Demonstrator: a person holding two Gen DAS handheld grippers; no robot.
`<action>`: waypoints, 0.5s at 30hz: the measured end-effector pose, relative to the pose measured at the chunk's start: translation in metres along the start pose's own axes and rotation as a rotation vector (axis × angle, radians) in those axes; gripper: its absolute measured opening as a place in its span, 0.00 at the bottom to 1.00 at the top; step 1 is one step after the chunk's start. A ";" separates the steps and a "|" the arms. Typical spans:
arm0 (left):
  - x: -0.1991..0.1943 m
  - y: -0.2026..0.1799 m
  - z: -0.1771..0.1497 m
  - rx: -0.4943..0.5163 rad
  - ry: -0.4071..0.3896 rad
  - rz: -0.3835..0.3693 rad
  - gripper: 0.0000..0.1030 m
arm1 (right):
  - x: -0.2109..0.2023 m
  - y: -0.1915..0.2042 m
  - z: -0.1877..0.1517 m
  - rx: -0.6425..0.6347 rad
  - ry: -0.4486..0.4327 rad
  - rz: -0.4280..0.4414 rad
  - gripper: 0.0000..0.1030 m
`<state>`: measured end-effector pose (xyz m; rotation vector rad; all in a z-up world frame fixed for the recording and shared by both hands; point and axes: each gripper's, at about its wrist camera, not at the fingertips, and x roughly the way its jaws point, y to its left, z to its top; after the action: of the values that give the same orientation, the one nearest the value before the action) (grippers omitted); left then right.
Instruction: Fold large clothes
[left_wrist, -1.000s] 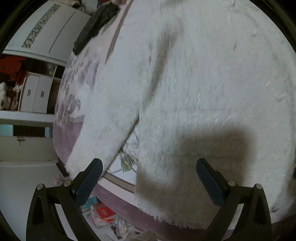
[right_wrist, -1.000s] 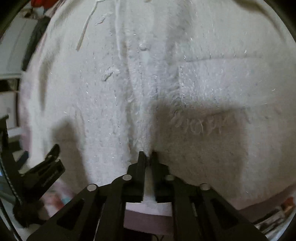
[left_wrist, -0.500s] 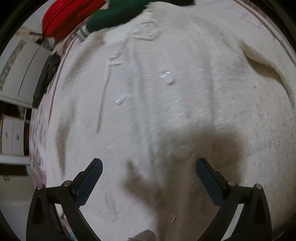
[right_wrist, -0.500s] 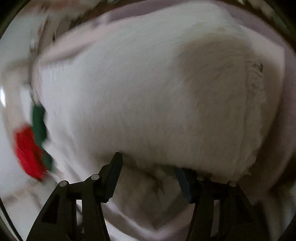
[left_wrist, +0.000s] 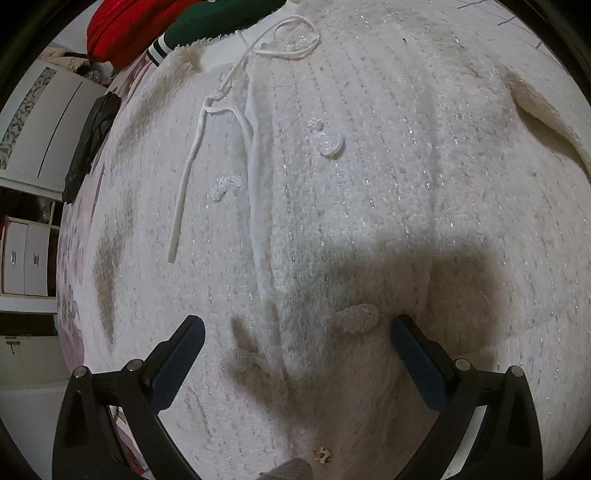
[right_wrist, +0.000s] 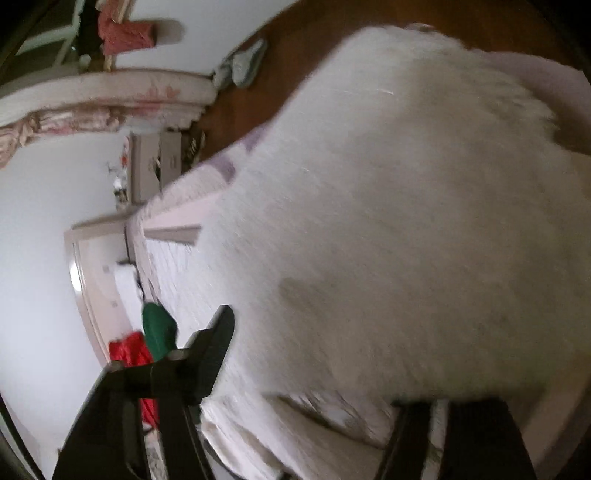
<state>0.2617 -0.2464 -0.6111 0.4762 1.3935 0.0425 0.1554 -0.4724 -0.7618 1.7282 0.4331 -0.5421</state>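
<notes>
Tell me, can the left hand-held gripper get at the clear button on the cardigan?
Probably yes: the left hand-held gripper is open over the cardigan, and nothing lies between it and the clear button.

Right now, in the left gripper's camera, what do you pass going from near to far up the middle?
Left gripper → fuzzy white cardigan → clear button → white drawstring loop → green garment
</notes>
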 end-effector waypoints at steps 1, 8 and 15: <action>0.000 0.000 0.001 0.001 0.001 0.000 1.00 | 0.007 0.003 0.002 -0.002 0.000 -0.033 0.06; 0.002 0.013 0.008 -0.042 0.032 -0.056 1.00 | -0.018 0.061 0.030 -0.071 -0.160 -0.080 0.05; -0.010 0.060 0.016 -0.190 0.021 -0.120 1.00 | -0.032 0.203 -0.004 -0.475 -0.154 -0.073 0.05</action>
<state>0.2898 -0.1995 -0.5797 0.2341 1.4204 0.0812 0.2423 -0.5122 -0.5799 1.2113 0.4723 -0.5679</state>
